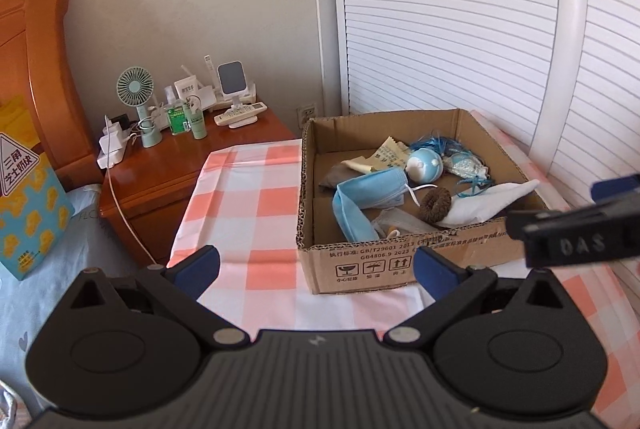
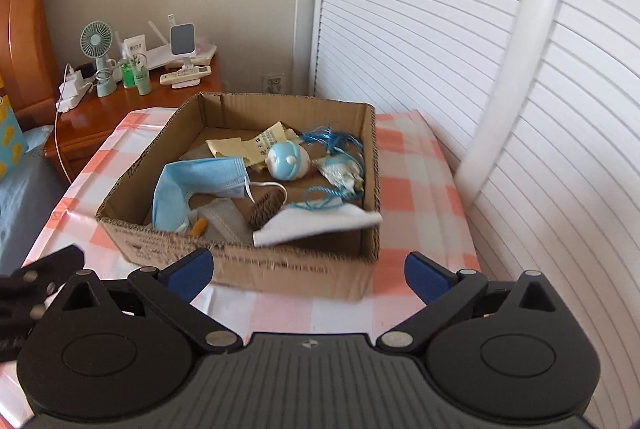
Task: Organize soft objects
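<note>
A shallow cardboard box (image 1: 360,261) (image 2: 256,265) sits on a table with a pink-checked cloth (image 1: 256,197) (image 2: 420,165). In it lie a blue face mask (image 1: 368,193) (image 2: 200,177), a white cloth (image 1: 488,201) (image 2: 316,225), a brown scrunchie (image 1: 436,203) (image 2: 266,207), a blue-white ball toy (image 1: 424,165) (image 2: 286,161), blue tassel strings (image 1: 440,145) (image 2: 336,141), a yellow cloth (image 2: 256,145) and a grey mask (image 1: 400,221). My left gripper (image 1: 316,269) is open and empty in front of the box. My right gripper (image 2: 308,273) is open and empty at the box's near wall; it also shows at the right edge of the left wrist view (image 1: 576,229).
A wooden nightstand (image 1: 160,173) (image 2: 80,125) at the back left carries a small fan (image 1: 136,89), bottles, a phone stand and a charger with a cable. A bed with an orange headboard (image 1: 36,69) is at left. White louvred doors (image 1: 460,29) stand behind the table.
</note>
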Tool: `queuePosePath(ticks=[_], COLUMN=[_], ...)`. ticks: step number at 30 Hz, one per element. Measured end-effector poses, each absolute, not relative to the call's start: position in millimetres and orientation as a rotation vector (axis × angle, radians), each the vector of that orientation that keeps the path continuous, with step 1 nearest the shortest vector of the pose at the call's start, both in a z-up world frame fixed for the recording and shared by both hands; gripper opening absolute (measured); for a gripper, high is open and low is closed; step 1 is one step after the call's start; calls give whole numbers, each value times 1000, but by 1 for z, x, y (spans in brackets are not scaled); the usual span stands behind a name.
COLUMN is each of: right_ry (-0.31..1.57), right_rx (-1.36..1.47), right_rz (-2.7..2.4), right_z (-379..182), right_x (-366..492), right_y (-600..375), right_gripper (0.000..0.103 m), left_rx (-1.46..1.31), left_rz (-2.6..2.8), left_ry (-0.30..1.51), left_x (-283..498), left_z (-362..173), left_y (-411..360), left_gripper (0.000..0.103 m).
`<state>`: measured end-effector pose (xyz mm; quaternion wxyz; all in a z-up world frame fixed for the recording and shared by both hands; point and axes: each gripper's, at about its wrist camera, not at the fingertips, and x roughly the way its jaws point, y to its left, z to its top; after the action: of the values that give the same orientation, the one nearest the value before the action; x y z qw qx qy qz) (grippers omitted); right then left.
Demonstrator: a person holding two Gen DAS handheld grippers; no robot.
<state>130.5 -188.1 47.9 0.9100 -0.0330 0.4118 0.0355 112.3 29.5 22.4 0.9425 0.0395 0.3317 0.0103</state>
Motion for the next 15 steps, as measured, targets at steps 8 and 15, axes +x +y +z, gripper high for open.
queuePosePath(ticks=[8, 15], right_ry=[830, 800], right_rx=[-23, -23], right_rz=[35, 34], right_z=[62, 73], right_x=[93, 83], right_y=[-196, -197], right_gripper=[103, 103], left_rx=[69, 66], left_rz=[27, 31], left_ry=[695, 689], left_x=[102, 94], left_z=[30, 36], left_y=[24, 21], left_gripper=[102, 102])
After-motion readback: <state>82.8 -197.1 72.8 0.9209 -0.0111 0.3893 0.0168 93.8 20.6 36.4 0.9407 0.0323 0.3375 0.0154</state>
